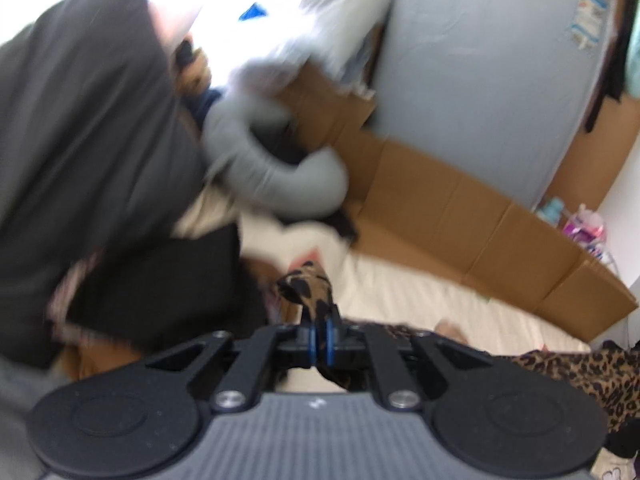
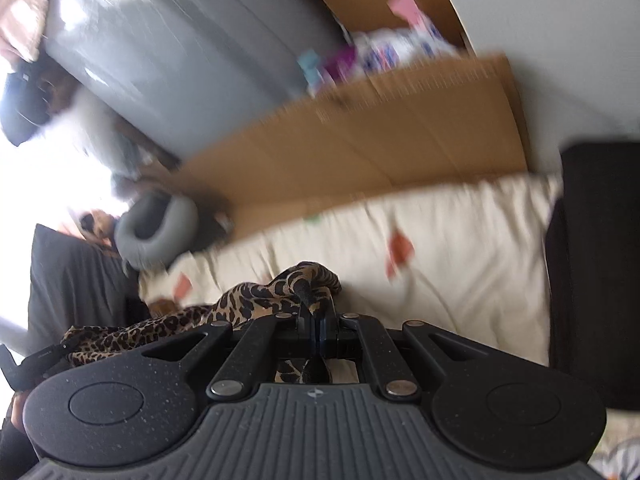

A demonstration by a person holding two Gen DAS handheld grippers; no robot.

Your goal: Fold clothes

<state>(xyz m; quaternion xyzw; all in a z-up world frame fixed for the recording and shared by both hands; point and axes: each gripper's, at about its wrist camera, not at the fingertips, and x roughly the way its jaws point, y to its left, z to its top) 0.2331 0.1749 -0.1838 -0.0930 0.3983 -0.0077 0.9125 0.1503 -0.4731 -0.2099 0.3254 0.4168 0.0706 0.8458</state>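
A leopard-print garment (image 1: 308,284) is pinched in my left gripper (image 1: 322,320), whose jaws are shut on a bunched edge of it; more of the cloth trails to the lower right (image 1: 580,376). In the right wrist view the same leopard-print garment (image 2: 280,292) is pinched in my right gripper (image 2: 318,312), jaws shut, and the cloth stretches off to the left. The garment hangs above a cream quilt (image 1: 420,292) with small red patches (image 2: 440,240). Both views are blurred by motion.
A flattened cardboard sheet (image 1: 460,208) (image 2: 380,140) lies behind the quilt. A grey mattress (image 1: 480,72) (image 2: 180,48) leans behind it. A grey neck pillow (image 1: 272,160) (image 2: 156,232) and dark clothes (image 1: 80,140) lie at the left. A black cushion (image 2: 592,260) is at the right.
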